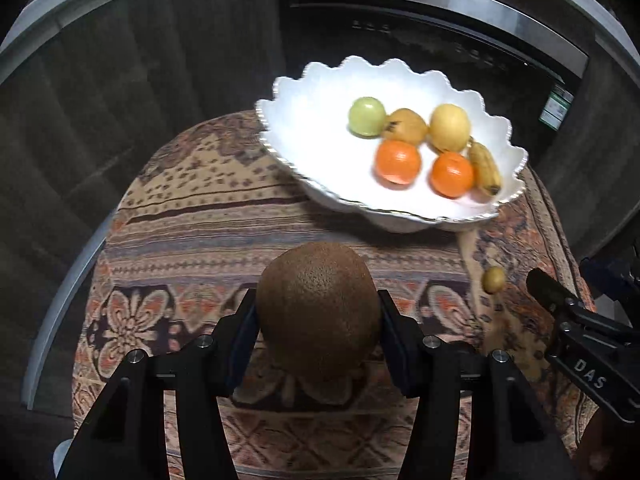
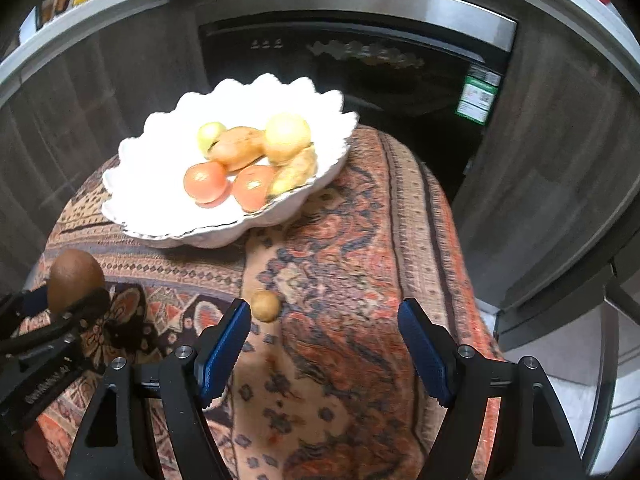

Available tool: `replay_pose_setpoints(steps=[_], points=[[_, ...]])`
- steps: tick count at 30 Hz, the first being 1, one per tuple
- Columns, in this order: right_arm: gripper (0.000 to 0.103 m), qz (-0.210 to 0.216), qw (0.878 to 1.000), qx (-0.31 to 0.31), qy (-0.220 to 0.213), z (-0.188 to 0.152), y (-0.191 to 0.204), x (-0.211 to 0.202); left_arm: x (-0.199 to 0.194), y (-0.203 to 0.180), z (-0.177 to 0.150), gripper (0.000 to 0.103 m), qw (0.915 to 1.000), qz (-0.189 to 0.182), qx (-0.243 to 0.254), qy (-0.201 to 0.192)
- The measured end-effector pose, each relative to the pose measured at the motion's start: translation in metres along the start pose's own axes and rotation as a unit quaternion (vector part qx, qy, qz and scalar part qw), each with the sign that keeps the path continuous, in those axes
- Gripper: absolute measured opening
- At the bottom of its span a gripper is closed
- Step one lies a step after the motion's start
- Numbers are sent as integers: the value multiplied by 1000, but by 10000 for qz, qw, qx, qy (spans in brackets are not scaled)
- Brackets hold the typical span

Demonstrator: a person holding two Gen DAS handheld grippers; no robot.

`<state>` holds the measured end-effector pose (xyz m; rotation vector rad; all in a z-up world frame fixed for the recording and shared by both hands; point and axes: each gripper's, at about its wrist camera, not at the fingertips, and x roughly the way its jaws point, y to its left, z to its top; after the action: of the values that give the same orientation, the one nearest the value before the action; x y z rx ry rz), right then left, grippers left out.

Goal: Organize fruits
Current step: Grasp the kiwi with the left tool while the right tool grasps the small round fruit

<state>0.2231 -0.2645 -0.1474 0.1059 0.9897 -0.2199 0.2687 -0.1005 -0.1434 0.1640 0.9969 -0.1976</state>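
Left wrist view. The left gripper (image 1: 319,320) is clamped on a brown kiwi (image 1: 318,308), one pad pressing each side, and holds it above the patterned cloth (image 1: 192,216). Beyond it a white scalloped bowl (image 1: 304,92) sits on the cloth, containing a green apple (image 1: 367,116), a brownish fruit (image 1: 403,125), a yellow fruit (image 1: 449,127), two oranges (image 1: 398,161) and a small banana (image 1: 485,168). A small yellowish-brown fruit (image 1: 493,279) lies on the cloth near the bowl, just beside the tip of the right gripper (image 1: 560,304), which enters at the right edge.

Right wrist view. The right gripper (image 2: 324,320) has its jaws well apart with nothing between them; its blue pads (image 2: 224,344) hover over the cloth (image 2: 360,240). The small fruit (image 2: 265,306) lies on the cloth just beyond the left pad, apart from it. The bowl (image 2: 160,208) stands farther back, overexposed, its fruit piled toward the right side. At the left edge the left gripper (image 2: 76,304) holds the kiwi (image 2: 75,280). A dark oven door (image 2: 360,80) fills the background.
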Motion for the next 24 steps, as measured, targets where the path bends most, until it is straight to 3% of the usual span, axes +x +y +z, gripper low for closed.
replay_pose_setpoints(steps=[14, 17, 24], points=[[38, 117, 9987, -250, 422, 0, 31, 43, 15, 27, -3, 55, 9995, -14, -282, 106], [24, 166, 9982, -287, 500, -3, 32, 49, 17, 26, -2, 55, 9995, -14, -278, 128], [23, 205, 9984, -293, 429, -4, 30, 46, 16, 23, -2, 55, 9996, -4, -229, 135]])
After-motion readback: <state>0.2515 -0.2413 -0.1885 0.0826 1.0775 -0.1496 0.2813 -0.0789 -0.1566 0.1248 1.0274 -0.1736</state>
